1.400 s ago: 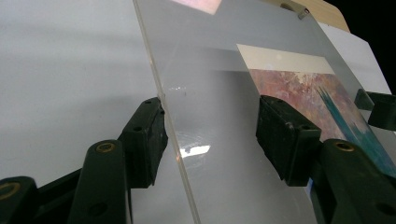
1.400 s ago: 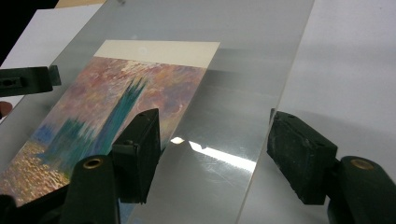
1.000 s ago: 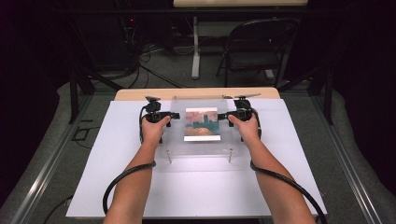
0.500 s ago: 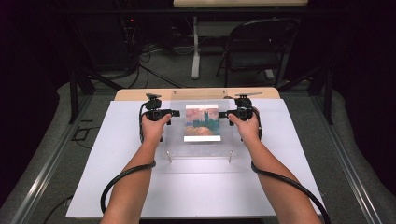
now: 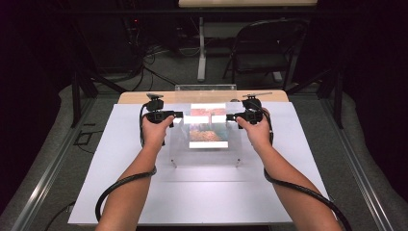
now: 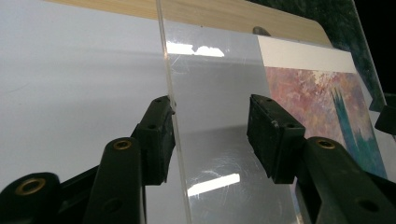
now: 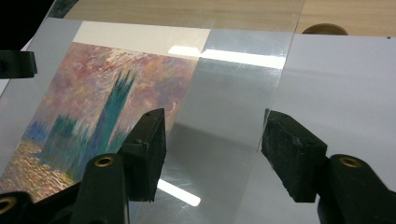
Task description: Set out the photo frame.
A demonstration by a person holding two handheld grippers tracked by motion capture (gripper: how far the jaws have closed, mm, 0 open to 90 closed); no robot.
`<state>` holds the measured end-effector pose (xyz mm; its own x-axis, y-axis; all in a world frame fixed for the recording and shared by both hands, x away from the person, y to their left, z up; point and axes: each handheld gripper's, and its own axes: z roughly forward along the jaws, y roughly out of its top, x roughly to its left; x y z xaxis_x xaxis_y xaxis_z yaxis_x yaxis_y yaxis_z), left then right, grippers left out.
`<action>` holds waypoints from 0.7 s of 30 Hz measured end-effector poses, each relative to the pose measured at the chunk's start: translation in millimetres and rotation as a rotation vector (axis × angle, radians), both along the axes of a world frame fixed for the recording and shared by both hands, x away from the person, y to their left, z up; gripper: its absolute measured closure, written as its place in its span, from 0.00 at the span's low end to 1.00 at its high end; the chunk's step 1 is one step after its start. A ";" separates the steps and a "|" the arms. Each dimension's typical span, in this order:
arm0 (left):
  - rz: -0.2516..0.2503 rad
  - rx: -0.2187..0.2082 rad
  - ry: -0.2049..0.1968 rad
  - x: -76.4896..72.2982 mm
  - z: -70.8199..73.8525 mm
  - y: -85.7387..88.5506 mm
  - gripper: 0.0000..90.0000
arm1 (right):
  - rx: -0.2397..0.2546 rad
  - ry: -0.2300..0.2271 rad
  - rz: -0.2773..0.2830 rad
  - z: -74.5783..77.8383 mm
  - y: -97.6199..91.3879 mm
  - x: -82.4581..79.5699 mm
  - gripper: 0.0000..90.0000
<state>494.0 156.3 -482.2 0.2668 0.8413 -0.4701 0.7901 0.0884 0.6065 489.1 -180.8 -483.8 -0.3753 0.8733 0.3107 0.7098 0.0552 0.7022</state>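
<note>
A clear acrylic sheet (image 5: 206, 155) lies over a painted print of towers and a pink sky (image 5: 208, 131) on the white board (image 5: 202, 197). My left gripper (image 5: 169, 115) is at the sheet's left edge and my right gripper (image 5: 239, 116) is at its right edge. In the left gripper view the sheet (image 6: 215, 93) has its edge against the left pad (image 6: 156, 135), while the right pad stands apart; the jaws have just been closing. In the right gripper view the sheet (image 7: 233, 93) runs between the jaws with gaps on both sides; these jaws have also been closing. The print (image 7: 102, 107) shows through it.
The white board rests on a wooden table (image 5: 137, 97). Small standoffs (image 5: 173, 164) show at the sheet's near corners. A folding chair (image 5: 262, 48) and floor cables lie beyond the table. Black gripper cables (image 5: 120, 185) trail beside my forearms.
Both hands have risen slightly at the sheet's sides, and the sheet's far edge now stands higher against the table's back edge. The print has stayed put.
</note>
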 end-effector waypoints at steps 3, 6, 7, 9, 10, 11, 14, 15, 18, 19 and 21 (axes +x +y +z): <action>-0.008 0.006 -0.010 -4.2 5.6 0.9 0.59 | -0.004 -0.012 0.002 4.9 -0.6 -4.9 0.47; -0.015 0.015 -0.019 -9.2 11.8 1.4 0.60 | -0.012 -0.026 0.004 10.2 -0.7 -10.2 0.48; -0.019 0.021 -0.020 -11.0 14.1 1.9 0.61 | -0.014 -0.032 0.005 11.8 -0.5 -11.5 0.48; -0.016 0.024 -0.029 -14.5 17.5 2.1 0.61 | -0.018 -0.041 0.011 15.2 -0.9 -14.1 0.50; -0.016 0.027 -0.033 -16.1 19.1 2.3 0.61 | -0.017 -0.043 0.011 16.9 -0.7 -15.5 0.50; -0.021 0.031 -0.032 -17.7 20.8 2.7 0.62 | -0.020 -0.048 0.013 18.3 -0.4 -16.8 0.50; -0.027 0.040 -0.041 -21.9 24.4 3.6 0.62 | -0.035 -0.057 0.019 22.3 0.8 -21.0 0.51; -0.026 0.040 -0.042 -22.9 25.2 3.6 0.62 | -0.042 -0.060 0.020 23.8 1.2 -22.1 0.51; -0.033 0.046 -0.050 -27.0 28.4 5.0 0.63 | -0.056 -0.068 0.027 27.4 2.8 -25.0 0.51; -0.036 0.050 -0.050 -28.2 29.5 5.6 0.63 | -0.064 -0.071 0.031 28.8 3.2 -26.2 0.51; -0.037 0.049 -0.051 -30.4 31.4 6.3 0.64 | -0.068 -0.074 0.034 30.8 3.9 -28.3 0.51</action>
<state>463.6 162.6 -450.8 0.3203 0.8523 -0.4135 0.7605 0.0289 0.6487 460.8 -177.0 -453.0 -0.4250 0.8777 0.2213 0.6531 0.1281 0.7463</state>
